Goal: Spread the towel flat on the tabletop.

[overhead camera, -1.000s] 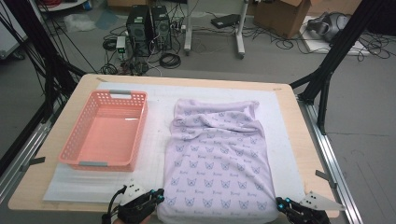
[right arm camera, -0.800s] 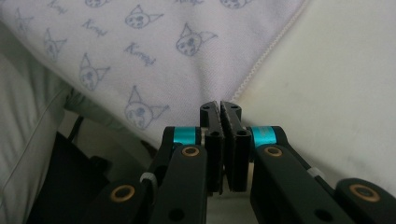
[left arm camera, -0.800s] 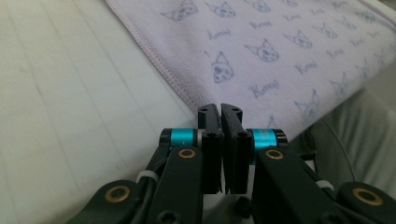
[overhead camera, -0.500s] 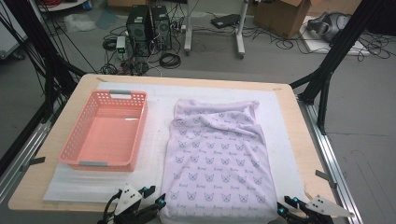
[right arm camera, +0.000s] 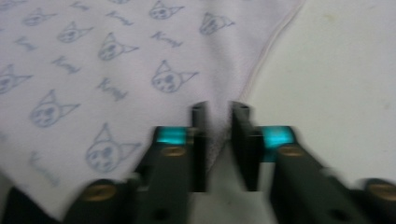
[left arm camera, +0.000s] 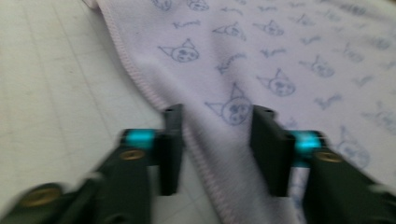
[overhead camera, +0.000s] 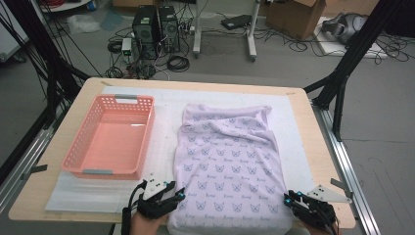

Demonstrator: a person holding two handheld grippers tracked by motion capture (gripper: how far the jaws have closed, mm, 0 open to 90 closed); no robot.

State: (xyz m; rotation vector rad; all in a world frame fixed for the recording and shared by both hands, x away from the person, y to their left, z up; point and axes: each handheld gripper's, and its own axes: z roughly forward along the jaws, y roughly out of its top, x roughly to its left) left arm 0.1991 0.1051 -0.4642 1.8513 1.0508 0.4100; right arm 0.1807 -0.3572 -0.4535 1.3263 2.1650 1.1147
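A lilac cloth (overhead camera: pixel 227 161) printed with small cat faces lies spread on the white mat, rumpled at its far end. My left gripper (overhead camera: pixel 177 197) is at the cloth's near left edge. In the left gripper view its jaws (left arm camera: pixel 212 135) have just been closing and still stand apart, with the cloth's (left arm camera: pixel 280 56) hemmed edge lying between them. My right gripper (overhead camera: pixel 289 198) is at the near right corner. In the right gripper view its jaws (right arm camera: pixel 219 135) are nearly together, pinching a fold at the edge of the cloth (right arm camera: pixel 93 56).
A pink plastic basket (overhead camera: pixel 112 171) with nothing in it stands left of the cloth on the white mat (overhead camera: pixel 161 127). The wooden table (overhead camera: pixel 313 147) ends just behind both grippers. Beyond its far edge are computers, cables and black frame poles on the floor.
Both grippers dipped back toward the near edge, then came forward a little onto the cloth's near corners. The cloth and the basket lie as before.
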